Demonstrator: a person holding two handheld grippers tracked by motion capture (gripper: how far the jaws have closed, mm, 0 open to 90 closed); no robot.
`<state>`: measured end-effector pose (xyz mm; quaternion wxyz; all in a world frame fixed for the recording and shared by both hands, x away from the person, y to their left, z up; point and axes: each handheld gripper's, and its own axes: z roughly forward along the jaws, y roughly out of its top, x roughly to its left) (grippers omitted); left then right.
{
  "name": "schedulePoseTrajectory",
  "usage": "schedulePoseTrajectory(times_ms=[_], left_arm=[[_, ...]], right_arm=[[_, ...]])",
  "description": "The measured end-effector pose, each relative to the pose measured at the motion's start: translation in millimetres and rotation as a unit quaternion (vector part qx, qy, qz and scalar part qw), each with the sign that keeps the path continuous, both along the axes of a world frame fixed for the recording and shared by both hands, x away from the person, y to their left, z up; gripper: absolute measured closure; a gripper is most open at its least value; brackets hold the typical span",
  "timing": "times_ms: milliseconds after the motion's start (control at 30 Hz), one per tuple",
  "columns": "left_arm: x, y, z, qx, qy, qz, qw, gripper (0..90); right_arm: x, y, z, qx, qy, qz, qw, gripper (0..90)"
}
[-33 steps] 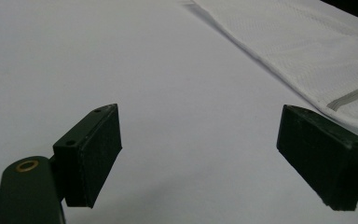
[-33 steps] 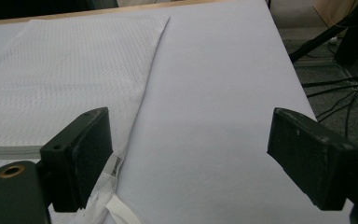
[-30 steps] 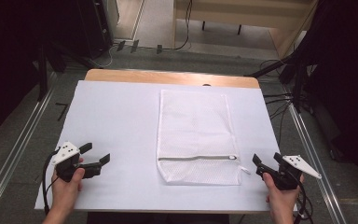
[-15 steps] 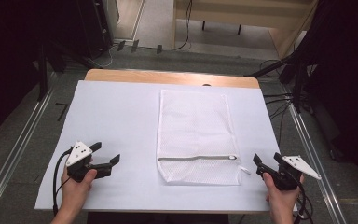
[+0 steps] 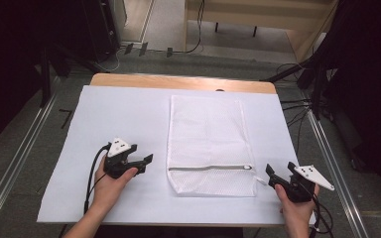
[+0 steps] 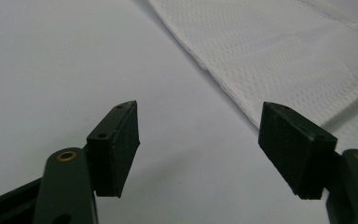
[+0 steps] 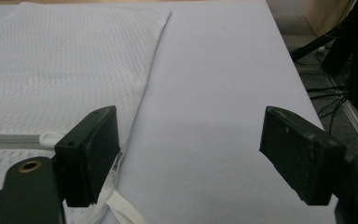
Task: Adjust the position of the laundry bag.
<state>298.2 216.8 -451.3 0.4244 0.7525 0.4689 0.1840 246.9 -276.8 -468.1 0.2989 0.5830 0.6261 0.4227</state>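
Both hand-held grippers gape empty: left (image 5: pixel 148 159) w/ jaws just closing some, right (image 5: pixel 270 172) beside mesh bag (image 5: pixel 206 139).

White mesh laundry bag (image 5: pixel 206 144): open-weave cloth with grey zip (image 5: pixel 208 167). Worktop (image 5: pixel 178 82): pale wood under smooth matt white sheet (image 5: pixel 124 119). Jaws: matt black plastic with brass-coloured rivets.

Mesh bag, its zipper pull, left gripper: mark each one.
mesh bag (image 5: pixel 206 134), high view, middle of the mesh.
zipper pull (image 5: pixel 247 167), high view, zipper's right end.
left gripper (image 5: pixel 146 162), high view, between its fingertips.
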Motion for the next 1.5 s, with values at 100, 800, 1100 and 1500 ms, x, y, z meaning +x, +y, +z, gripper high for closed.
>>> schedulePoseTrajectory(times_ms=[100, 800, 1100, 1500], left_arm=[[15.0, -13.8, -5.3, -0.004, 0.021, 0.012, 0.9997, 39.1], [48.6, -89.4, -18.2, 0.070, 0.055, 0.045, 0.9950, 51.2], [47.9, -90.7, -18.7, 0.065, 0.057, 0.026, 0.9959, 82.0], [43.6, -77.5, -16.6, 0.043, 0.058, 0.012, 0.9973, 90.0]], right_arm=[[-1.7, 0.5, -0.3, -0.001, -0.001, 0.002, 1.0000, 20.7], [2.0, 4.0, -4.3, -0.006, 0.007, 0.005, 0.9999, 22.0], [2.6, 6.2, -5.0, -0.013, 0.010, 0.008, 0.9998, 22.5], [1.5, 7.3, -4.4, -0.016, 0.009, 0.008, 0.9998, 23.2]])
